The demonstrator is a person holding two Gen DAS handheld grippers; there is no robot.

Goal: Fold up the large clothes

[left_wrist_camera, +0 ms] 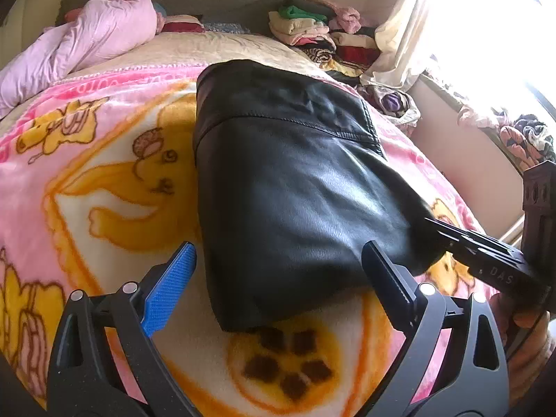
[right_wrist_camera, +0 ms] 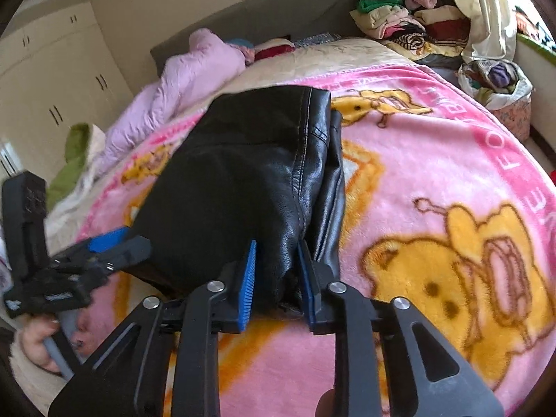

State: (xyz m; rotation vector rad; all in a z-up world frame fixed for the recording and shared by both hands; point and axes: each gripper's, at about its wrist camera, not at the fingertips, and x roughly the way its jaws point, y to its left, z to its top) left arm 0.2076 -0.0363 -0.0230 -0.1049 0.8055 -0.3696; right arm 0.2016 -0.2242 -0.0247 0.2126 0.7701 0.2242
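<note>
A black leather garment lies folded on the pink cartoon blanket, its long side running away from me. My left gripper stands open and wide at the garment's near edge; its blue pad is off to the left and touches nothing. In the right wrist view my right gripper is shut on a bunched fold at the near right corner of the garment, with leather filling the gap between its pads. From the left wrist view the right gripper reaches in at that corner. The left gripper shows at the garment's left side.
A pink duvet lies bunched at the bed's far left. Stacks of folded clothes stand at the far right by the headboard, with a bag of clothes below them. A curtain and bright window are on the right, wardrobes on the left.
</note>
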